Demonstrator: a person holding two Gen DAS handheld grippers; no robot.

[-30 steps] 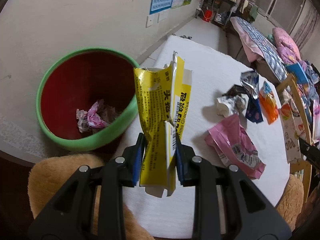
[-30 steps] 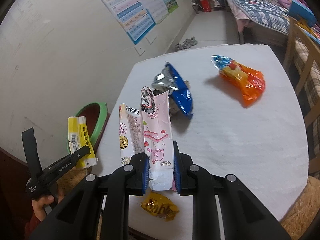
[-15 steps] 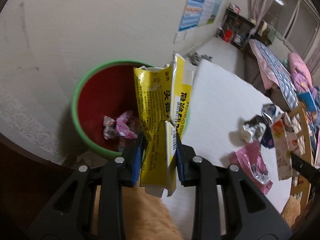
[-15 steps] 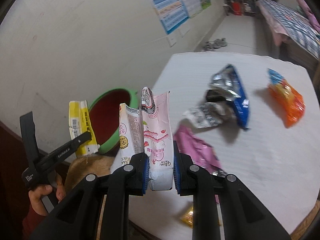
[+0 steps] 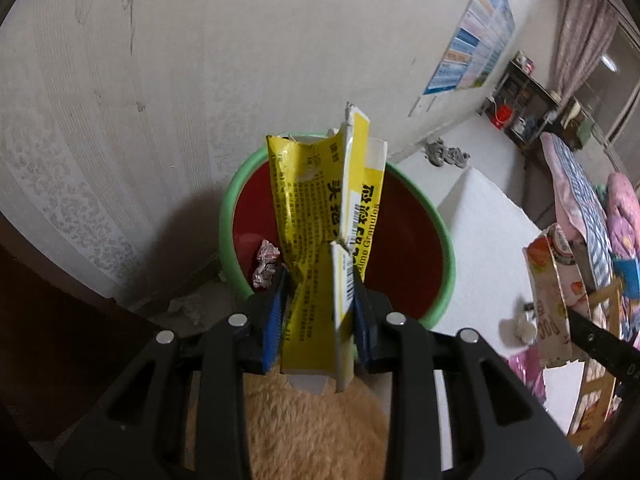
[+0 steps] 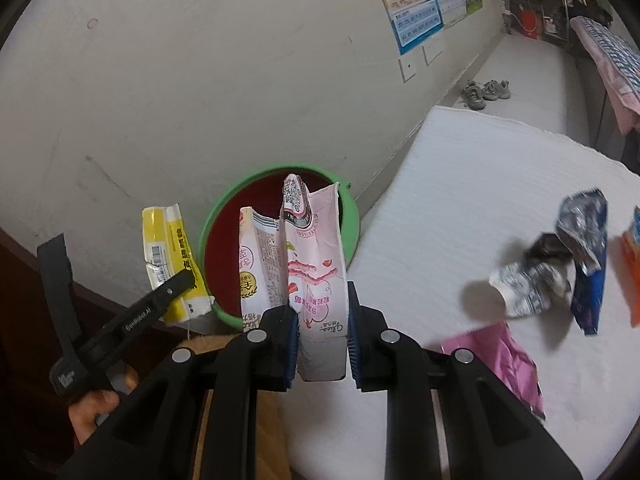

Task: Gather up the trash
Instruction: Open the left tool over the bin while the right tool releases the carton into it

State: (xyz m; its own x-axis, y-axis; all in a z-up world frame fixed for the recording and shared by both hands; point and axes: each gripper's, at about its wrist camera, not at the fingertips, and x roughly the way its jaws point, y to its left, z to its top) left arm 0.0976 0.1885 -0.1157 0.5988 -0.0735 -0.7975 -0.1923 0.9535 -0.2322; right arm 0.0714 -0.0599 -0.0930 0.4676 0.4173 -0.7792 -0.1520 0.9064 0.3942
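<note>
Left wrist view: a pale wall backs the green-rimmed red plastic bin (image 5: pixel 440 240), which already holds a crumpled wrapper (image 5: pixel 266 264). My left gripper (image 5: pixel 318 316) has its fingers closed on the torn yellow paper packet (image 5: pixel 320 216), upright between them and over the bin's mouth; I judge it ready to drop.

Right wrist view: the white padded surface (image 6: pixel 480 184) carries more litter, a pink foil pouch (image 6: pixel 504 356) and a blue foil bag (image 6: pixel 588 280) among it. My right gripper (image 6: pixel 322 336) clamps the flattened pink milk carton (image 6: pixel 316 264) near the bin.

Dim indoor light, soft shadows, fisheye-bent edges, slight motion blur.
</note>
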